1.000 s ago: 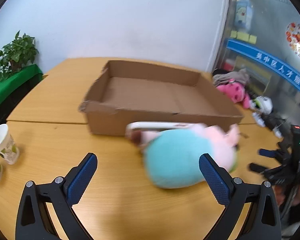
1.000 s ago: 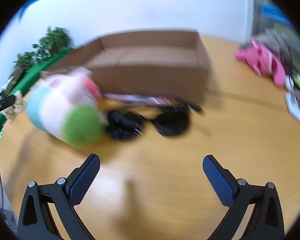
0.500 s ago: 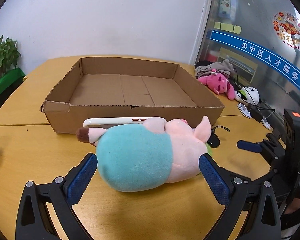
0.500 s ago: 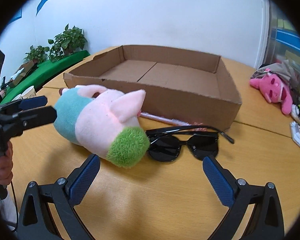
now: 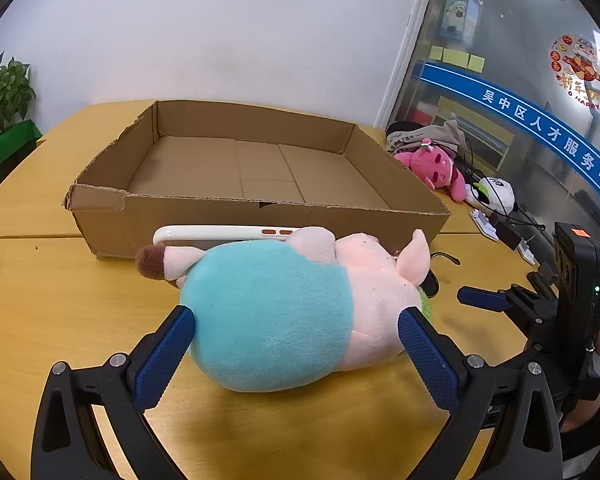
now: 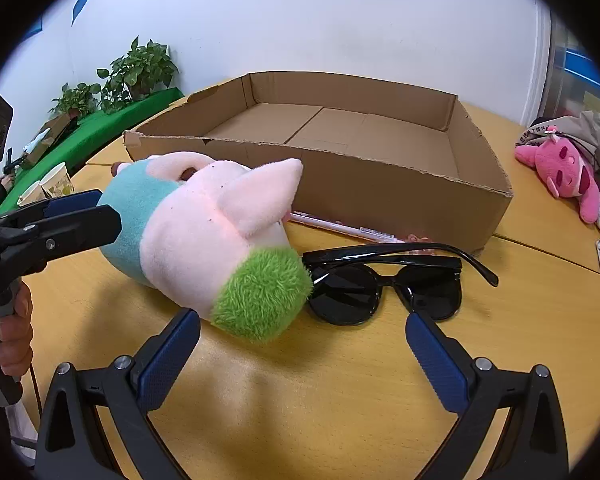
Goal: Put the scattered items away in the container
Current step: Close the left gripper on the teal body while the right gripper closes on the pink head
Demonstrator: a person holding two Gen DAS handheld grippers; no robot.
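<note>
A pink and teal plush pig lies on the wooden table in front of an empty cardboard box. My left gripper is open, its fingers on either side of the pig's teal body. A white phone stands on edge between pig and box. In the right wrist view the pig lies left of black sunglasses, before the box. My right gripper is open and empty, just in front of the sunglasses and the pig's green end.
A pink plush toy, a white toy and cables lie at the right of the table. Paper cups stand at the left edge, with potted plants on a green ledge behind. A pink pen lies by the box.
My left gripper has moved forward, so its fingers now flank the pig's body. My right gripper has moved closer to the sunglasses and the pig's green end.
</note>
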